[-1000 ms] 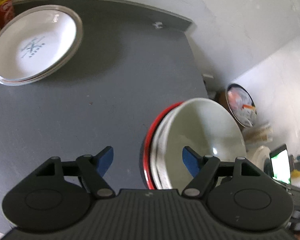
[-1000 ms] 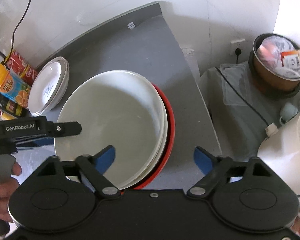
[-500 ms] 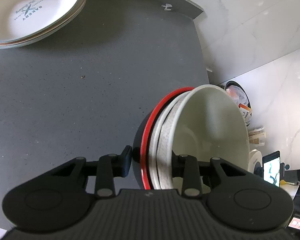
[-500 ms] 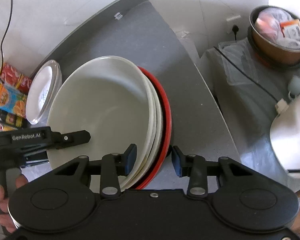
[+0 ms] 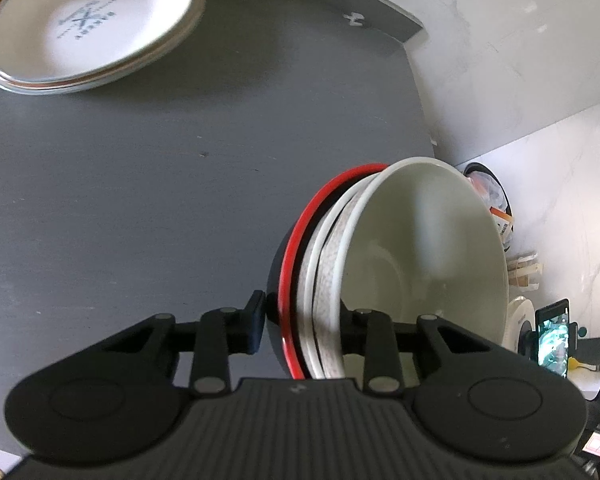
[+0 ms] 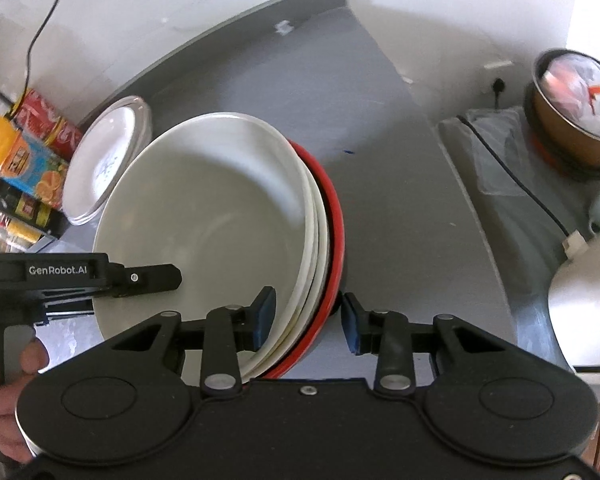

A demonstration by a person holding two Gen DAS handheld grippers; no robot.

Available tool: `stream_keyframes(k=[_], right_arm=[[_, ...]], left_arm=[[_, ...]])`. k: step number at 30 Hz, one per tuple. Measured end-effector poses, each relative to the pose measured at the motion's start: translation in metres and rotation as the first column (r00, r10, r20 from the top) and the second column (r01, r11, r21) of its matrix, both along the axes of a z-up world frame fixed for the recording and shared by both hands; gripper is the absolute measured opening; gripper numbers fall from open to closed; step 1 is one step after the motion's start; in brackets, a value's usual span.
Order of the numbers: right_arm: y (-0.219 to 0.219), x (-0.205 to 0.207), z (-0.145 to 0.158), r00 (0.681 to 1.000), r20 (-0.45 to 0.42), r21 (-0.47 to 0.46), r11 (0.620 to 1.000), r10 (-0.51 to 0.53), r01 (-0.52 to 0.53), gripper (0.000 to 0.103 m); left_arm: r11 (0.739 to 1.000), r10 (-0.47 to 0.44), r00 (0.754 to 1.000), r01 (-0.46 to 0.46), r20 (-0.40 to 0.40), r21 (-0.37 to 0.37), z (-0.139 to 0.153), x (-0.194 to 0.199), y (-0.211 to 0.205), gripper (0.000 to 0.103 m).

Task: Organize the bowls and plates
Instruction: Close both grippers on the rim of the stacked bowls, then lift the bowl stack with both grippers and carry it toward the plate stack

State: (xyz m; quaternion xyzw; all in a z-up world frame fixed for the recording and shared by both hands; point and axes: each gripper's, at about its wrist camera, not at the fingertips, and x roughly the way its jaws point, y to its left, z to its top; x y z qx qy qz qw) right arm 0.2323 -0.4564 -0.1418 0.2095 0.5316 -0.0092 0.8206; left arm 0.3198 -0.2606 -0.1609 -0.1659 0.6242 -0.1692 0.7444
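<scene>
Bowls nested in a stack (image 6: 228,224) sit near the right edge of a dark grey tabletop (image 5: 148,184), and we hold them from two sides. A pale bowl lies on top, more pale bowls sit under it, and a red-rimmed black bowl (image 5: 296,280) is at the bottom.

Our left gripper (image 5: 300,316) is closed down on the near rim of the stack, one finger outside the black wall and the other inside the top bowl. Our right gripper (image 6: 308,316) is narrowed around the rim on the opposite side, with its blue pads (image 6: 266,312) just beside the stack; we cannot tell whether they press it.

Around the stack: a separate pile of white plates (image 5: 92,24) with a printed logo rests at the far left of the tabletop, well apart. Beyond it, in the right wrist view, stand a juice carton (image 6: 32,168) and red cans (image 6: 46,120). Off the right edge of the tabletop are a brown bin (image 6: 572,120) full of wrappers and a large white rounded object.

In both views the stack appears tilted, its opening facing right in the left wrist view. Whether its base touches the tabletop we cannot tell.

Bare grey surface stretches between the stack and the plates, and on to the far raised edge by the marble wall (image 5: 520,40).
</scene>
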Motion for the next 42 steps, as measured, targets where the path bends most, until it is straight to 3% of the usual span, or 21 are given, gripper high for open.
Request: stream_keyframes(k=[26, 42], right_arm=[[0.099, 0.066, 0.053, 0.991, 0.08, -0.029, 0.995, 0.103, -0.101, 0.035], [0.142, 0.104, 0.062, 0.98, 0.102, -0.032, 0.986, 0.169, -0.166, 0.035]], left_arm=[[0.999, 0.047, 0.989, -0.047, 0.137, 0.001, 0.053, 0.044, 0.112, 0.031], [0.991, 0.131, 0.974, -0.131, 0.186, -0.007, 0.067, 0.065, 0.164, 0.031]])
